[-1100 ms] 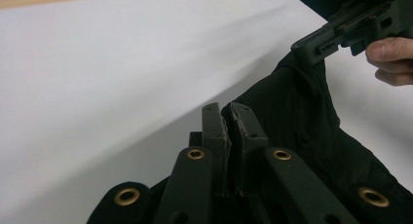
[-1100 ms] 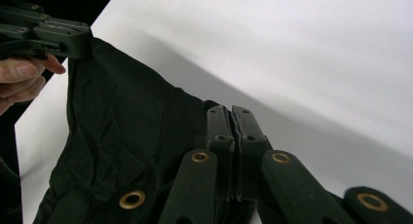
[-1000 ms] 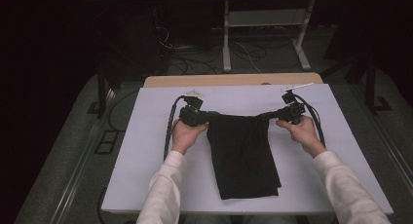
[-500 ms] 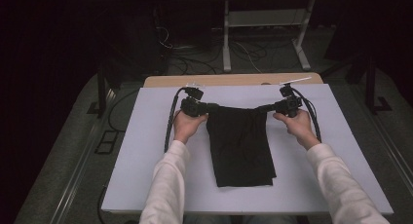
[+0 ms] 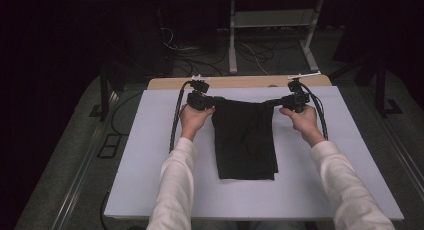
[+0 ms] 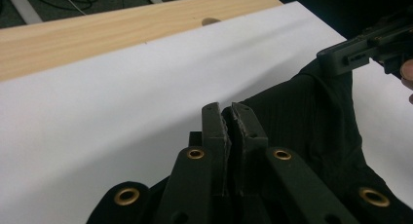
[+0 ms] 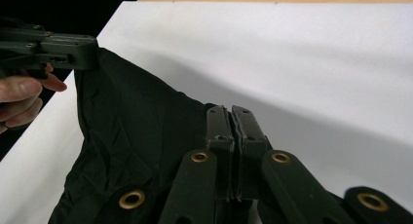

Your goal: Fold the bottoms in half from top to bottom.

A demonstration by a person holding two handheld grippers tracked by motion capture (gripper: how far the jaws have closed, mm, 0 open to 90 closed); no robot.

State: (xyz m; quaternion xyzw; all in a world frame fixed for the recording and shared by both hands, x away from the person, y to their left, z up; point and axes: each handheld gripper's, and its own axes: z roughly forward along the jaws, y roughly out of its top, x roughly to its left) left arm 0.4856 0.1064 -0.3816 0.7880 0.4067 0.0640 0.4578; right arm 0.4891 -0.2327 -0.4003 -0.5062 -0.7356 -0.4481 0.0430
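From the high view, the left gripper and right gripper are each pinching a top corner of a folded black garment, which is lying mid-sheet on the white table cover, with bare cover lying on every side. In the left gripper view, jaws are clenching the cloth near the wooden table edge. In the right gripper view, jaws are clamping the fabric likewise.

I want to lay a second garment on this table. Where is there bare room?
The white sheet is bare left of the black cloth, out to the table's left edge, and equally to its right. A bare strip runs between the cloth's hem and the near edge. The far middle is crowded: left tongs and right tongs hold the cloth's top corners.
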